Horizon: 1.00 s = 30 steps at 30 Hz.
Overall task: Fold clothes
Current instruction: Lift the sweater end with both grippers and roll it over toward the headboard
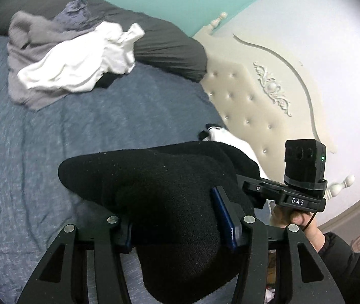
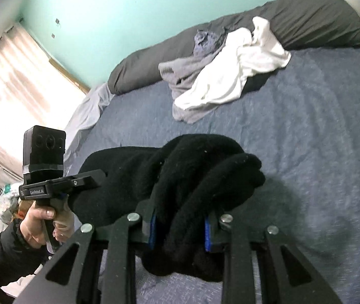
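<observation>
A black fleece garment (image 1: 154, 190) hangs bunched between both grippers, lifted above the blue bedspread (image 1: 40, 152). My left gripper (image 1: 180, 230) is shut on a thick fold of it, its blue pads pressing into the cloth. My right gripper (image 2: 180, 230) is shut on another rolled bunch of the black garment (image 2: 192, 177). Each gripper shows in the other's view: the right one (image 1: 256, 192) at the right of the left wrist view, the left one (image 2: 83, 181) at the left of the right wrist view, each held by a hand. The fingertips are buried in the fabric.
A pile of a white garment (image 1: 78, 63) on grey clothes (image 1: 25, 40) lies near the dark grey pillow (image 1: 169, 43). A cream tufted headboard (image 1: 250, 96) stands at the bed's end. Another black and white piece (image 1: 220, 134) lies by it. Curtains (image 2: 7, 88) hang beyond the bed's far side.
</observation>
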Available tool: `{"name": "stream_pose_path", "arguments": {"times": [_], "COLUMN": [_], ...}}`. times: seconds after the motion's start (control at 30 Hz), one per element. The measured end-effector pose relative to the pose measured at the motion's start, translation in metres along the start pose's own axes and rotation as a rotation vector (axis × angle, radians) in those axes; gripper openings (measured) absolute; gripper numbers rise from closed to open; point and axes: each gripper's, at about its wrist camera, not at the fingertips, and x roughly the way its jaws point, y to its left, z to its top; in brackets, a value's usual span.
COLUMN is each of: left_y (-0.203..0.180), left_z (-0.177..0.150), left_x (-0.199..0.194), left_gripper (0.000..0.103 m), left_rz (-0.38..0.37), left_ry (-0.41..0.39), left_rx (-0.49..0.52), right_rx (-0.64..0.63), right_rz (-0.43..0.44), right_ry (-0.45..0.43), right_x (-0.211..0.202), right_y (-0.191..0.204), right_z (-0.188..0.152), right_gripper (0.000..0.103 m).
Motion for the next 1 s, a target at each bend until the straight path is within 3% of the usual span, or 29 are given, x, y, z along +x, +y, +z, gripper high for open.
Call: {"name": "stream_pose_path", "arguments": {"times": [0.33, 0.73, 1.0], "left_y": [-0.098, -0.208, -0.252], "left_z": [0.059, 0.129, 0.149], "left_x": [0.062, 0.193, 0.275], "left_gripper": [0.056, 0.056, 0.056], "left_rz": [-0.039, -0.148, -0.178], "left_ry": [0.018, 0.006, 0.017], "left_rx": [0.045, 0.097, 0.122], "right_rx": [0.039, -0.016, -0.014], "right_rz": [-0.043, -0.182, -0.246], "right_ry": [-0.064, -0.146, -0.185], "right_x": [-0.106, -0.243, -0.293], "right_y": [-0.055, -0.158, -0.231], "right_z": [0.055, 0.137, 0.155], "right_gripper": [0.026, 0.026, 0.026]}}
